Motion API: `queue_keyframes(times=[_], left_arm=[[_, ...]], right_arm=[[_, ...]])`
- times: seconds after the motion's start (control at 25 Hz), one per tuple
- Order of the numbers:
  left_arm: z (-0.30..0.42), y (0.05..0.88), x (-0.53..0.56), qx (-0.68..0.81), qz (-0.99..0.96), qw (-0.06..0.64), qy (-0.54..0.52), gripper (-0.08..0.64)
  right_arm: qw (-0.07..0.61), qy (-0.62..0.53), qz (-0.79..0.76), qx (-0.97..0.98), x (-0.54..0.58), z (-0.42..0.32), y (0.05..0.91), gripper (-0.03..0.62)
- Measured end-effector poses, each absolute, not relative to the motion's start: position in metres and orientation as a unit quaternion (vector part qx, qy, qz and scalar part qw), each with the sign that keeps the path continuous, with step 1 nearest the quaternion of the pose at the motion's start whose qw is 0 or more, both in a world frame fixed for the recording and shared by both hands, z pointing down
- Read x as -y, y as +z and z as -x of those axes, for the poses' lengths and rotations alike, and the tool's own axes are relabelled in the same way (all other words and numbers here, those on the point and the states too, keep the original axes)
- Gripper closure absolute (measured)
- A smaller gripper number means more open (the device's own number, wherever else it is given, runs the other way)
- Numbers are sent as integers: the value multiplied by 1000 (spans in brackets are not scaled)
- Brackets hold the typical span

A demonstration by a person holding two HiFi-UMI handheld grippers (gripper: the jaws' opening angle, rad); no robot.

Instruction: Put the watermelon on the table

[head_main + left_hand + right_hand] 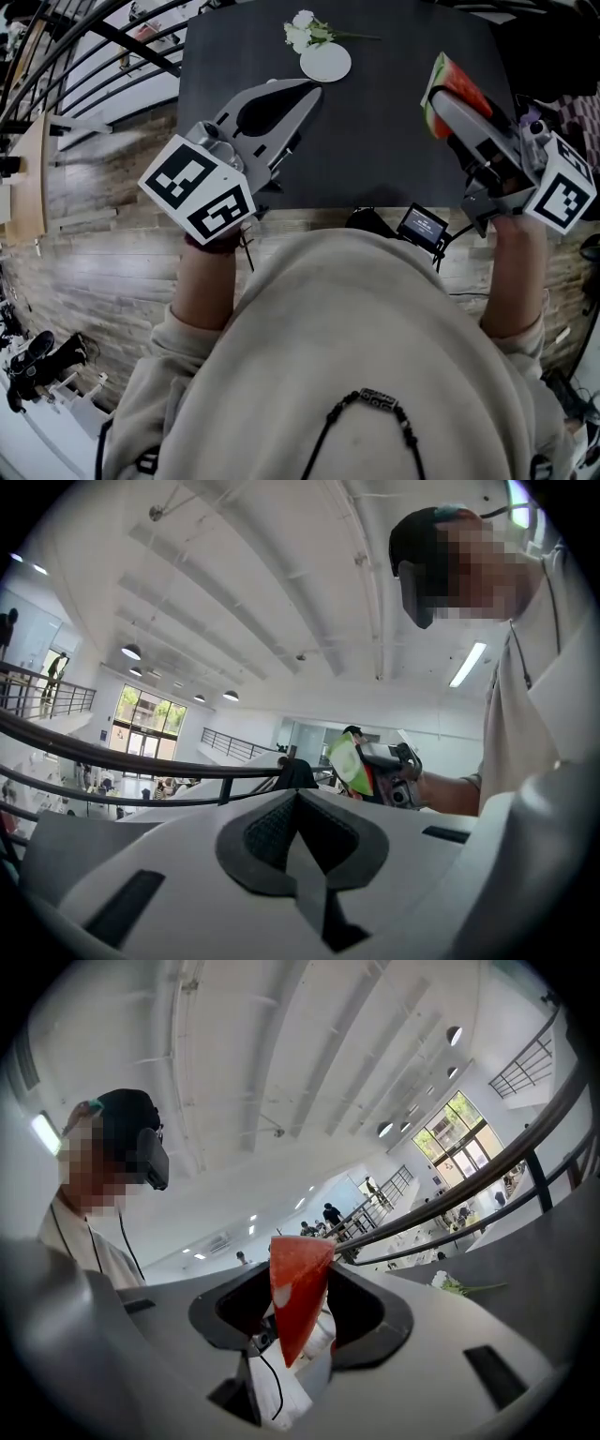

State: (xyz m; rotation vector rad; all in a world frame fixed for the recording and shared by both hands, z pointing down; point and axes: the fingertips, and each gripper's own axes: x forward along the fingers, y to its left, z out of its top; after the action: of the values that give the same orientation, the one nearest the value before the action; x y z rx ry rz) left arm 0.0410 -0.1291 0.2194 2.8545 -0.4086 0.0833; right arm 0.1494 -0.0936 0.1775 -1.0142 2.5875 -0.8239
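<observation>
Right claw (444, 101) is clamped on the watermelon slice (457, 86): in the right gripper view the red wedge (296, 1299) stands between the two dark pads, point down and broad end up, with both jaws pressed against its sides. From the head view the slice shows red flesh with a green rind along its outer edge, tilted, and it is held over the right part of the dark tabletop (375, 141) rather than lying on it. The left gripper view catches the same slice (354, 764) from the side, green rind foremost, raised against the bright hall behind.

Left claw (310, 92) has its jaws brought together at the tips, with nothing between them; in its own view the two pads (272, 832) meet along a single line. It reaches over the left part of the tabletop, well apart from the right claw.

Both claws are carried by a person in a pale sweatshirt (356, 356), whose forearms show at the near edge of the tabletop. Farther across the surface lies a round white disc (325, 62), and just beyond it, touching or nearly so, a sprig of white flowers (304, 32). Left of the tabletop runs a wooden floor (103, 244), and past that a dark railing (84, 56).
</observation>
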Motion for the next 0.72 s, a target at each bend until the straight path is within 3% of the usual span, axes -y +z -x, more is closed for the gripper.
queue_keyframes(times=[0.24, 0.72], left_arm=[[-35, 235, 82, 149, -980, 129, 28, 555], [-41, 233, 75, 167, -973, 146, 65, 555]], right_arm=[[127, -283, 340, -887, 42, -143, 201, 394], [148, -309, 325, -882, 44, -163, 206, 394]])
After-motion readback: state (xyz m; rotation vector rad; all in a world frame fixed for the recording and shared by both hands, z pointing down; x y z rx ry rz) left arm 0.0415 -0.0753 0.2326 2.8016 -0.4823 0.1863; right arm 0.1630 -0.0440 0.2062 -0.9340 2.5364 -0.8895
